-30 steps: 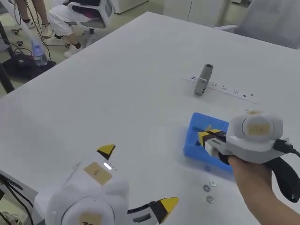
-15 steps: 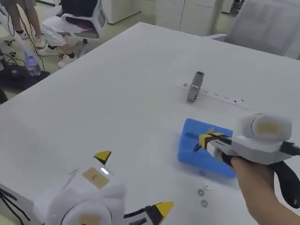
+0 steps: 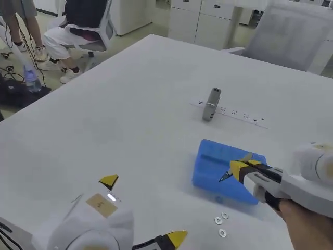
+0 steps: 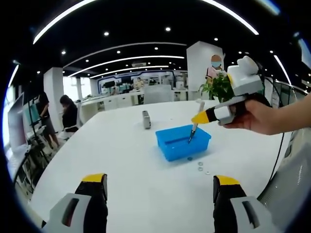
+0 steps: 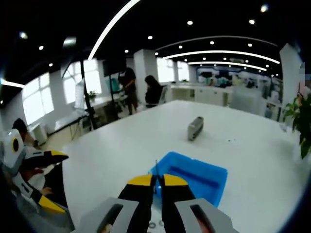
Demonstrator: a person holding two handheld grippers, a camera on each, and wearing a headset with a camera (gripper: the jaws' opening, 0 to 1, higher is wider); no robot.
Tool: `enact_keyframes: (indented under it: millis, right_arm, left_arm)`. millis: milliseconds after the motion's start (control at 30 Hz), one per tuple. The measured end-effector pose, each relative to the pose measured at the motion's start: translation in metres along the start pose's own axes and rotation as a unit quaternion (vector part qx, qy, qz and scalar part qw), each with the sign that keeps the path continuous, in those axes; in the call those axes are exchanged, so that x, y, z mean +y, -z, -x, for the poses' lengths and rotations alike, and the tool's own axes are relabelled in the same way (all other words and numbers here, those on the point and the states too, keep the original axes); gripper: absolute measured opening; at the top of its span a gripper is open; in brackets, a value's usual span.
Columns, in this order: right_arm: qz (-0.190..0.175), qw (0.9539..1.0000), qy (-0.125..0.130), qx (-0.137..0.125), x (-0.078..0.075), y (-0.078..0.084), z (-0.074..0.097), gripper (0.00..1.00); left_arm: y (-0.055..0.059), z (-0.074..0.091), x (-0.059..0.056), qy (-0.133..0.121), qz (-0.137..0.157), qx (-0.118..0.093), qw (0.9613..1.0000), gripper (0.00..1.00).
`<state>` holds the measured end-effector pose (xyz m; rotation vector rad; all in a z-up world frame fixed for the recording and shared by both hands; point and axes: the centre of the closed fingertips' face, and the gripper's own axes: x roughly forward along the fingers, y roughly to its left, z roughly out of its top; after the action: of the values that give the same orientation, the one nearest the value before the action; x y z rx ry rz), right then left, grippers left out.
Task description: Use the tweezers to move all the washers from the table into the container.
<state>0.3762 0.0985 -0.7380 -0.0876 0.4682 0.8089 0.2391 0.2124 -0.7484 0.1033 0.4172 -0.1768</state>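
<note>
Head view: my right gripper pinches the tweezers, tips over the blue container, likely for a drop. My left gripper rests spread, unneeded; washers lie just beside the container.

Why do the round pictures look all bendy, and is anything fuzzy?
Left gripper view: the fisheye bends the ceiling lights into arcs and curves the table. Right gripper view: same bend, dimmer, and the right tool, shut on the tweezers, looks soft up close. Head view: straight lines, even light; the left tool at the bottom is blurry.
</note>
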Motion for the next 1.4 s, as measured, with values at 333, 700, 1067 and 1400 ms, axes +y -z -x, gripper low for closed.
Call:
enact_keyframes:
  millis: [333, 700, 1067, 1400]
  right_arm:
    - [-0.012, 0.9994, 0.006, 0.033, 0.007, 0.039, 0.011, 0.02]
    - [-0.016, 0.9978, 0.001, 0.065, 0.013, 0.067, 0.007, 0.02]
    - [-0.013, 0.9975, 0.002, 0.069, 0.018, 0.069, 0.01, 0.02]
    - [0.042, 0.9965, -0.001, 0.072, 0.023, 0.072, 0.006, 0.01]
  left_arm:
    - [0.001, 0.0, 0.001, -0.002, 0.002, 0.001, 1.0, 0.92]
    - [0.002, -0.001, 0.0, 0.0, 0.001, 0.006, 1.0, 0.92]
    - [0.004, -0.001, 0.0, 0.0, -0.003, 0.008, 1.0, 0.92]
    - [0.003, 0.0, 0.0, 0.001, -0.005, 0.008, 1.0, 0.91]
